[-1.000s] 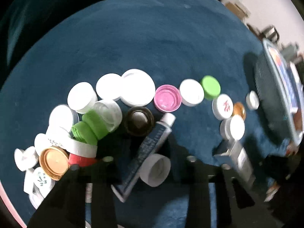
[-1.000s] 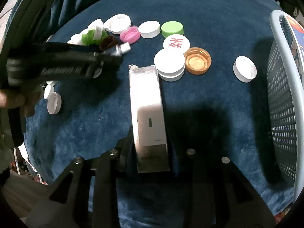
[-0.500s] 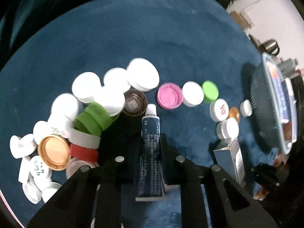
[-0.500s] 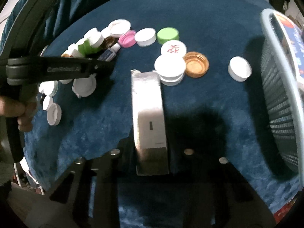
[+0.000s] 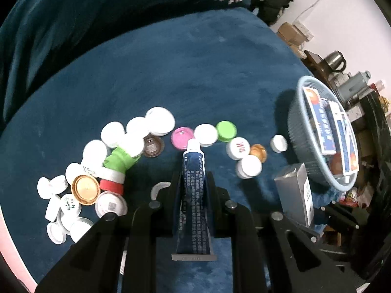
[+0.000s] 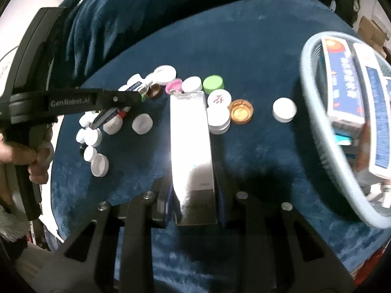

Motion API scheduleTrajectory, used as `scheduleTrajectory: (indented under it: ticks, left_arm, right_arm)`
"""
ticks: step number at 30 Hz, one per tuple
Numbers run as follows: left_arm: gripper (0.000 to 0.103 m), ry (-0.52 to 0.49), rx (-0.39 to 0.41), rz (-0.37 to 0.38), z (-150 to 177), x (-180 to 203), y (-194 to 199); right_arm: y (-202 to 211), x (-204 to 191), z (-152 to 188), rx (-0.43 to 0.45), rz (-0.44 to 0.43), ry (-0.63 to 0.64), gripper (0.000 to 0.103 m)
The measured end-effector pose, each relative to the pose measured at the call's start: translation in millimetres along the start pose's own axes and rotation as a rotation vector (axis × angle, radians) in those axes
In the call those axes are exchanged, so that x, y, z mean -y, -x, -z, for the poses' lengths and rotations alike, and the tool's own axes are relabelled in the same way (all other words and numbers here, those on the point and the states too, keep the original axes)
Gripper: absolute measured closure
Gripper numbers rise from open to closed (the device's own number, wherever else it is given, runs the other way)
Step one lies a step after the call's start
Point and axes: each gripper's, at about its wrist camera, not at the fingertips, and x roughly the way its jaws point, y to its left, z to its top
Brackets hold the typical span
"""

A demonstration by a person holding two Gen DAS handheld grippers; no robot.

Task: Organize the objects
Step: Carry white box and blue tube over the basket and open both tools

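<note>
While raised above blue bench (image 5: pixel 195 78): left claw (image 5: pixel 193 183) clamped on tube (image 5: pixel 193 195), right claw (image 6: pixel 193 171) clamped on silver box (image 6: pixel 190 141).

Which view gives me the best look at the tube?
Left wrist. The tube runs up the frame's middle, clamped in the left gripper, cap and print visible. In the right wrist view it is small and largely hidden behind the gripper.

- A heap of caps (image 5: pixel 97 171) lies on the surface (image 5: pixel 195 78) at the left.
- A row of lids (image 5: pixel 207 134) runs right from it toward the basket (image 5: pixel 297 131) at the far right.
- Boxes (image 5: pixel 325 124) lie in the basket.
- One lone cap (image 5: pixel 278 143) sits just left of the basket.
</note>
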Motion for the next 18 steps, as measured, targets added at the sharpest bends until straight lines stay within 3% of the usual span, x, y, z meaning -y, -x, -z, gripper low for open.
scheduleTrajectory:
  ticks: [12, 18]
  left_arm:
    - [0.086, -0.093, 0.022, 0.017, -15.3, 79.2, 11.6]
    - [0.086, -0.107, 0.067, 0.172, -28.0, 136.6, 27.5]
  right_arm:
    - [55.5, 31.3, -6.9, 0.119, 0.036, -0.078, 0.074]
    - [108.1, 82.1, -1.4, 0.214, 0.089, -0.18, 0.074]
